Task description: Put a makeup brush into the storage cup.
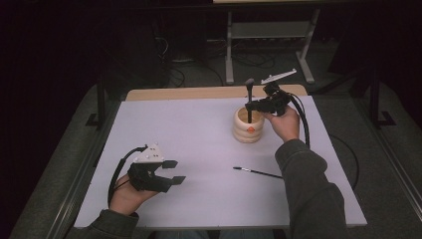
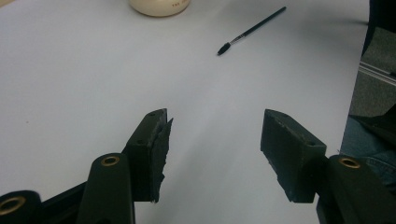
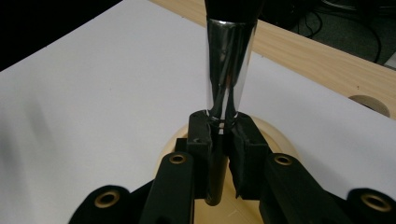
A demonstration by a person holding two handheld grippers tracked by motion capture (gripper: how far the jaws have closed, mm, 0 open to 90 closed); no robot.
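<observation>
1. The right tongs (image 1: 250, 104) are pinching a large brush (image 1: 249, 94) by its dark handle, just below the shiny metal ferrule. In the right gripper view the two pads (image 3: 201, 140) press on the handle from both sides, with no gap showing.
2. The large brush stands upright with its bristle end at the top. Its lower end hangs over the open mouth of a cream wooden holder (image 1: 248, 128); whether it touches the inside of the holder cannot be told.
3. The holder is round and ribbed, and it stands toward the far edge of the counter (image 1: 199, 129), right of the middle. The right hand (image 1: 284, 123) is just beside it.
4. The left tongs (image 1: 175, 172) are spread apart and hold nothing. They hover above the bare white counter near the near left corner. In the left gripper view one pad (image 2: 161, 149) looks frayed along its edge.
5. A thin black brush (image 1: 256, 172) lies flat on the counter between the holder and the near edge, toward the right. It is well apart from both tongs.
6. The holder bears a small orange mark (image 1: 251, 130) on its front. In the left gripper view small reddish print (image 2: 176, 4) shows on its side, too small to read.
</observation>
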